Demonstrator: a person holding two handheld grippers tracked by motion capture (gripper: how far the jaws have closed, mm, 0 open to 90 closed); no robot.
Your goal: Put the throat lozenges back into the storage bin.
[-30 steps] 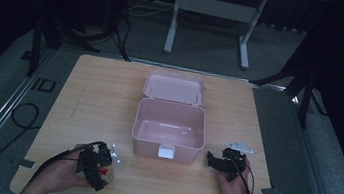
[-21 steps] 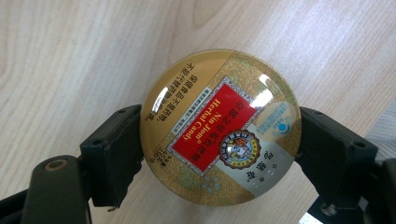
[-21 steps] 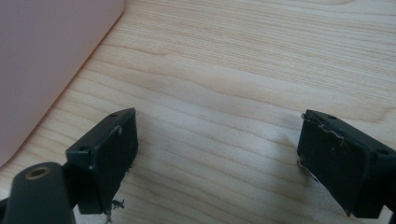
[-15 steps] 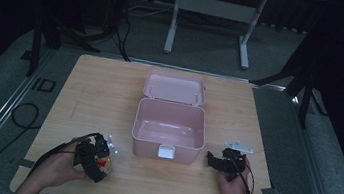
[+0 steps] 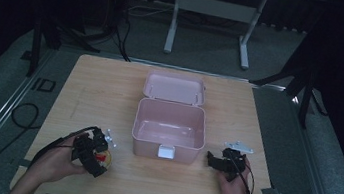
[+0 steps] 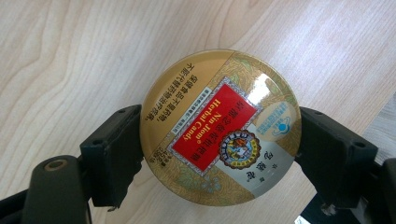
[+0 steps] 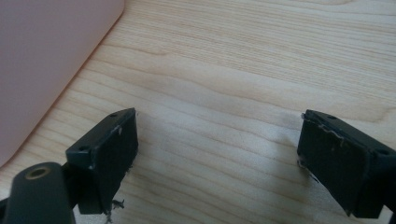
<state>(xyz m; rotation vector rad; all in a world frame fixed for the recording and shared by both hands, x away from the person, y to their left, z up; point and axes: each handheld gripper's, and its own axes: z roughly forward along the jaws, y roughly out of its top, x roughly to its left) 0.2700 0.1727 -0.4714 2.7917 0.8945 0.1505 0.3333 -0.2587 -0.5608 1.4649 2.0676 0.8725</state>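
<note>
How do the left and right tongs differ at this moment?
The left tongs are shut on a round gold herbal candy tin; the right tongs stand open with nothing between them. The left tongs sit left of the open pink box in the high view, the right tongs to its right. Both have black jaws over the wooden table.

Round tin (image 6: 219,127) lid: "Nin Jiom Herbal Candy".

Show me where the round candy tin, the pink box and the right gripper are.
round candy tin (image 6: 219,127): left gripper view, red label on its lid.
pink box (image 5: 167,150): high view, front wall.
right gripper (image 7: 217,163): right gripper view, midway between its open fingertips.
</note>
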